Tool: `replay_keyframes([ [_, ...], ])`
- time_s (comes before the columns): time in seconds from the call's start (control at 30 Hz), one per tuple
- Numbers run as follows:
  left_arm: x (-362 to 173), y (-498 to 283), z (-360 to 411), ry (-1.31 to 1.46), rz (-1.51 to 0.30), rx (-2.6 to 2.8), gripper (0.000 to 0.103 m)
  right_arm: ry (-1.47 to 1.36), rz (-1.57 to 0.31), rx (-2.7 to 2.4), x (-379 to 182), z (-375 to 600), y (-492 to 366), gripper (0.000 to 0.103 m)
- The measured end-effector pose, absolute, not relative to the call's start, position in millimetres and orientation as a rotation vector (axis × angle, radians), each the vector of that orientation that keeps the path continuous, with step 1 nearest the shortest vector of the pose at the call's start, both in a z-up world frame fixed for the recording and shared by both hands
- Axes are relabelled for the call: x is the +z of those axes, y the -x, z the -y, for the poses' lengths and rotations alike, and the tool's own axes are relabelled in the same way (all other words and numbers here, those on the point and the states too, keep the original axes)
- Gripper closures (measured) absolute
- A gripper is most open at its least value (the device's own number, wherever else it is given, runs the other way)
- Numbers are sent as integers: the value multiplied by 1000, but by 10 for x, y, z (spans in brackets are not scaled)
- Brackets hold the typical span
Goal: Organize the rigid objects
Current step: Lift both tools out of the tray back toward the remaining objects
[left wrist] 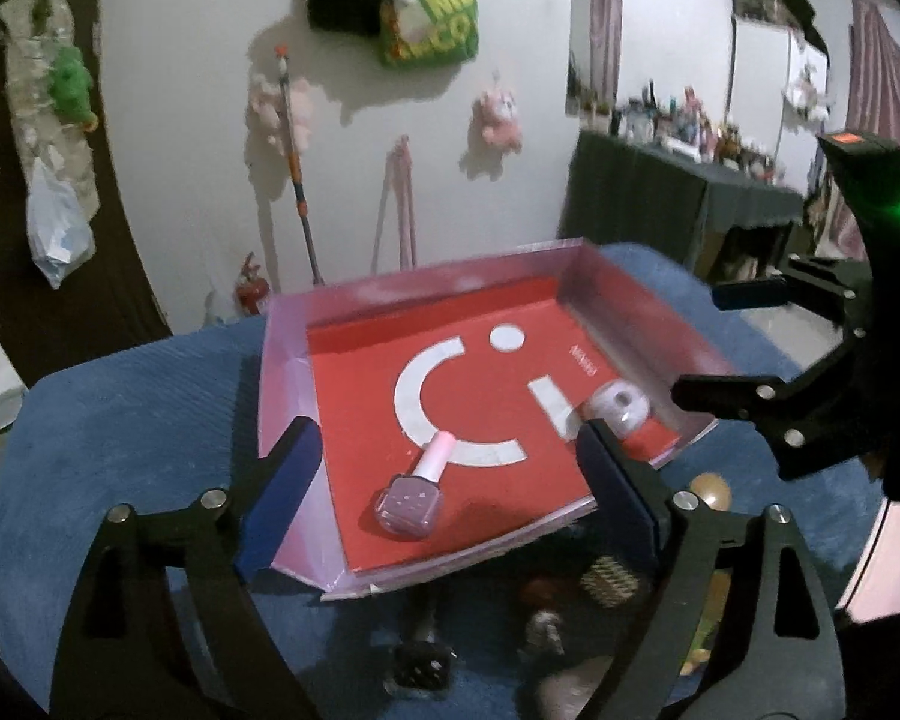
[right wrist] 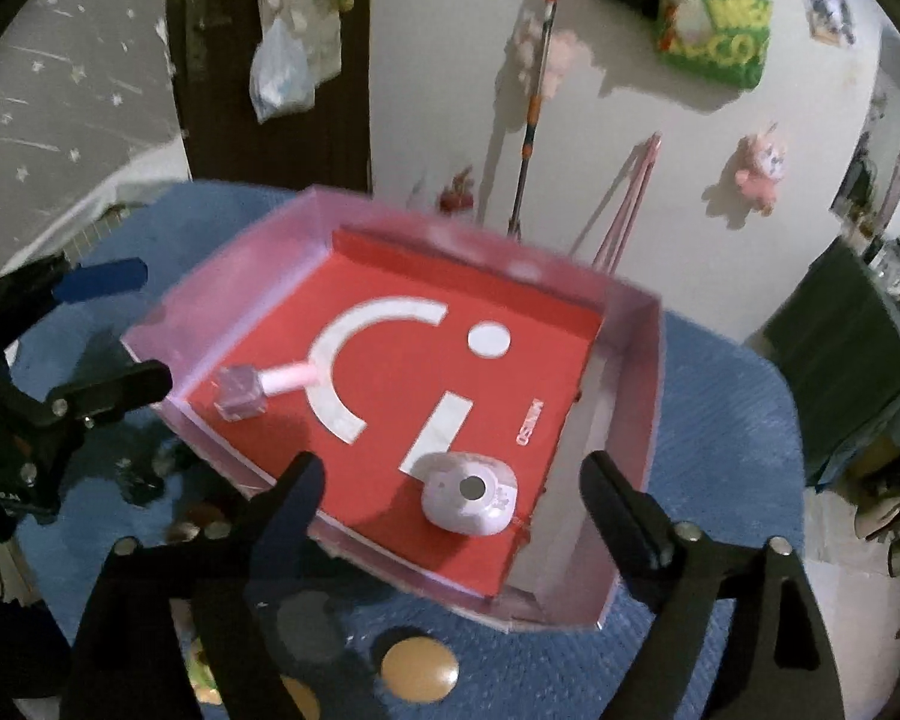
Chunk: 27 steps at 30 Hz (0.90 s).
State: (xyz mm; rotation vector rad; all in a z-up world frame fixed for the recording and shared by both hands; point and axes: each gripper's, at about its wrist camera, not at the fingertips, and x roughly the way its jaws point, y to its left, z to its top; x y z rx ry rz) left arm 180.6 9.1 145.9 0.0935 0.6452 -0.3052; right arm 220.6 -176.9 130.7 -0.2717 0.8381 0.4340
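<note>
A red-floored tray with pale pink walls (left wrist: 282, 372) (right wrist: 636, 396) rests on a blue cloth. A lilac nail polish bottle with a pink cap (left wrist: 411, 492) (right wrist: 246, 393) lies on its side in the tray. A small white rounded gadget (left wrist: 618, 405) (right wrist: 471, 495) lies in the tray's other near corner. My left gripper (left wrist: 450, 492) hovers open above the bottle, nothing between its pads. My right gripper (right wrist: 450, 498) hovers open above the white gadget, also holding nothing. Each gripper also shows at the edge of the other's view.
Several small items lie on the blue cloth (left wrist: 120, 420) in front of the tray: a tan ball (left wrist: 711, 489), a dark bottle (left wrist: 420, 660), tan discs (right wrist: 417, 669). Behind stand a white wall with hung plush toys and a dark table (left wrist: 660, 192).
</note>
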Motion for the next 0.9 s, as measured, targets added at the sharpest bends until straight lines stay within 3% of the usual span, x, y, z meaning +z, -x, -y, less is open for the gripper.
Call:
replay_keyframes([
  [0.1,1572,-1576,-114,-65,-591,-295,6,259,-749,425,1531,1811,-1919,3],
  [0.37,1539,-933,-112,-10,-474,-261,3,168,-573,381,1770,2034,-1123,0],
  [0.63,1069,-554,-41,17,-535,-258,3,96,-518,331,1370,2162,-570,0],
  [0.9,578,-560,27,47,-677,-263,3,103,-582,316,788,2157,-434,0],
])
